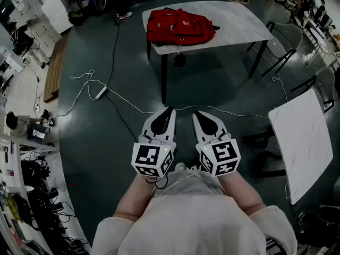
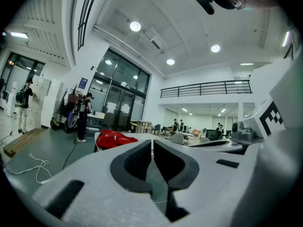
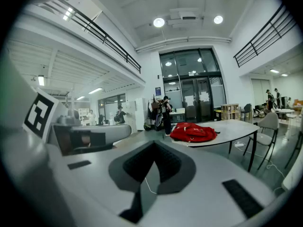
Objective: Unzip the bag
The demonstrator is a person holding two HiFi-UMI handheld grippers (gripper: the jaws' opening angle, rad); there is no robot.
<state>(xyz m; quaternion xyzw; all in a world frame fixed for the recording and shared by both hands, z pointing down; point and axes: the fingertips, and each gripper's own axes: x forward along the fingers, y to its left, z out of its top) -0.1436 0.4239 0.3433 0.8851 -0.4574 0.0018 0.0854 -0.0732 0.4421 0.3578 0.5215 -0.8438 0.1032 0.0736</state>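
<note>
Bag [image 1: 179, 25], red, lies flat on left part of table [image 1: 239, 20]; zip too small to read, task looks not begun. Left gripper [image 1: 169, 110] and right gripper [image 1: 198, 114] side by side, well short of table, near person's body, likely carry pose for approach; both with jaws together, nothing between. Open floor [image 1: 212, 84] before table's near edge, cable [image 1: 133, 106] across it; table's right part bare

Red cloth bag [image 1: 179, 26], pale marbled tabletop [image 1: 239, 23] — smooth, glossy dark floor [image 1: 223, 89]
</note>
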